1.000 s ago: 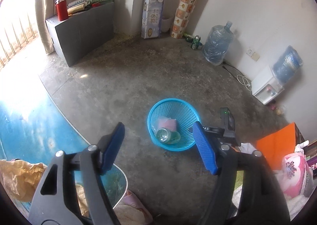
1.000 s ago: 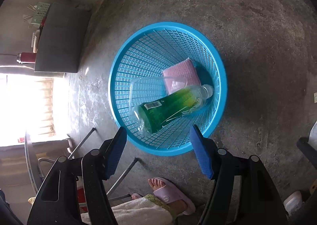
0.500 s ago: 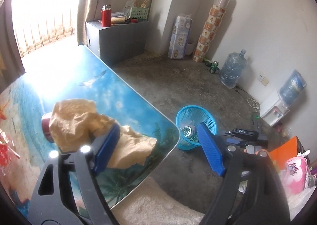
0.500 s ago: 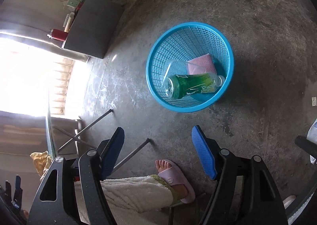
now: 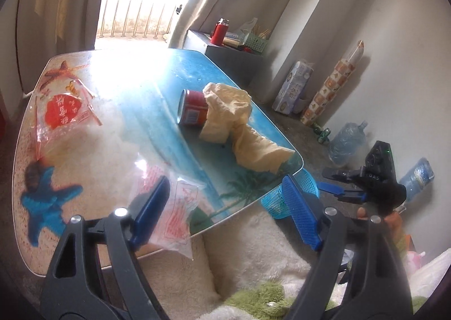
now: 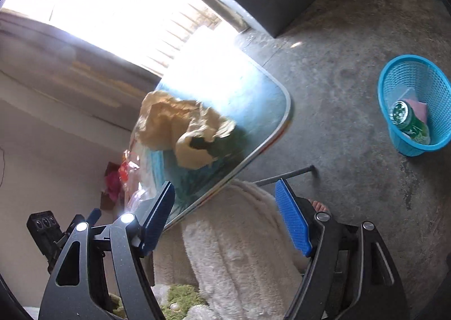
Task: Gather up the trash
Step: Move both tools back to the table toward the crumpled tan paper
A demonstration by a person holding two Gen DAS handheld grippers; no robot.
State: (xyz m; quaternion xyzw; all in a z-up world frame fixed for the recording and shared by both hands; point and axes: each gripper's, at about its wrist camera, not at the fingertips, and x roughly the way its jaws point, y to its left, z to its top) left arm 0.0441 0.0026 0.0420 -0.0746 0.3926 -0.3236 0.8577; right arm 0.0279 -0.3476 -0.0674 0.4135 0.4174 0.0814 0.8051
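On the desk (image 5: 84,128), with its beach picture, a good deal of trash is left: a red can (image 5: 193,108) lying on its side, a crumpled yellowish paper (image 5: 239,128) touching it and reaching to the desk's near corner, a clear wrapper with a red print (image 5: 63,112) at the far left, and a second clear wrapper (image 5: 176,215) hanging over the near edge. Down on the concrete floor, the blue basket (image 6: 413,105) already holds a green bottle (image 6: 410,124) and something pink (image 6: 418,107), so the job looks partly done, with the desk's four pieces to go.

The left claw (image 5: 228,214) is wide and empty, its jaws just having opened further; its left pad lies over the near wrapper in the picture, but I cannot tell whether it touches. The right claw (image 6: 231,220) is likewise wide with nothing in it, jaws just opened further, hanging above the person's fleecy lap.

Only the left view shows the can and the far wrapper clearly, and of the basket just a sliver behind the desk corner. Only the right view looks into the basket and shows the floor well; there the can is hidden by the paper.
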